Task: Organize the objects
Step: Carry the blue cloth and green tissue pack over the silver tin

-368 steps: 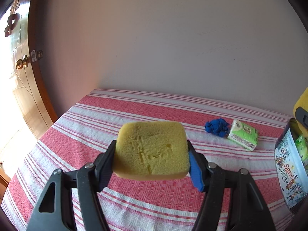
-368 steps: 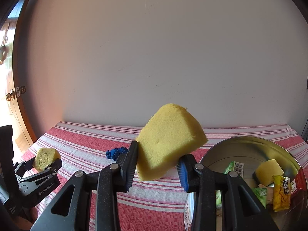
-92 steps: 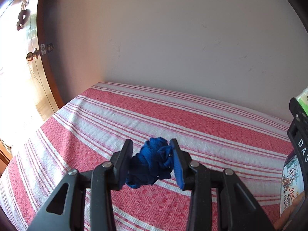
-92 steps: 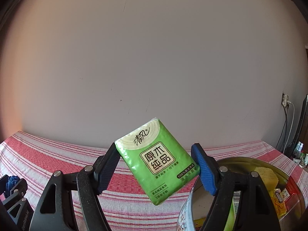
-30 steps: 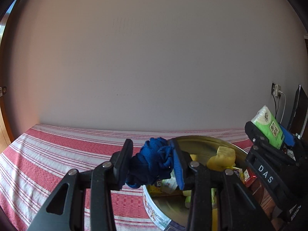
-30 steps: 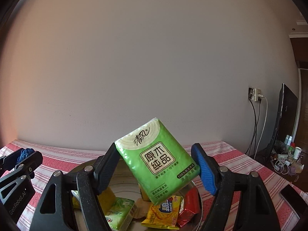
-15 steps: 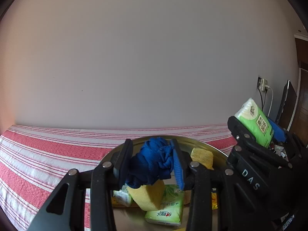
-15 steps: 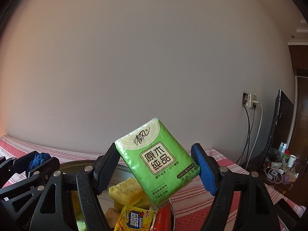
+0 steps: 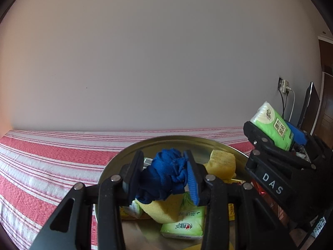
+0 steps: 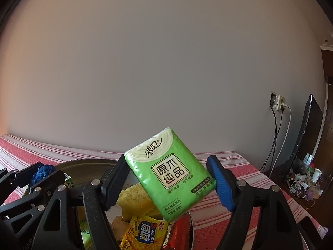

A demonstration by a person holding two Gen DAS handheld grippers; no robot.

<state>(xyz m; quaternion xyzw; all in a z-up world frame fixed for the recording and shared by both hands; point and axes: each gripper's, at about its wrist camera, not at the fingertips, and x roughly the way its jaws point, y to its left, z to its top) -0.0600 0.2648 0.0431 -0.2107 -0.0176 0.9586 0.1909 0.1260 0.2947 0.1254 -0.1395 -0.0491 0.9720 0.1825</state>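
Left wrist view: the left gripper [image 9: 165, 174] is clenched on a bunched blue cloth [image 9: 166, 175], held in the air over the open tin [image 9: 116, 162]. The tin stands on a red-and-white striped cover [image 9: 47, 158] that runs back to a plain wall [image 9: 156, 58]. Inside the tin, under the cloth, lie a yellow sponge [image 9: 164, 208] and a green tissue pack [image 9: 185, 225]; a second sponge [image 9: 222, 163] sits toward the tin's far right side. At the tin's right edge the right gripper [image 9: 276, 129] grasps another green pack [image 9: 272, 128], above the tin's rim.

Right wrist view: the right gripper [image 10: 169, 181] grasps the green pack [image 10: 169, 175] by its two sides, tilted, held above the tin's right part. Below it in the tin [image 10: 83, 163] are a sponge [image 10: 135, 199], a yellow biscuit packet [image 10: 143, 234] and a red packet [image 10: 179, 231]. The left gripper [image 10: 39, 175] with the blue cloth [image 10: 41, 171] sits over the tin's left rim. Right of the tin, past the cover [image 10: 239, 170], a wall socket [image 10: 277, 102] has cables hanging from it.
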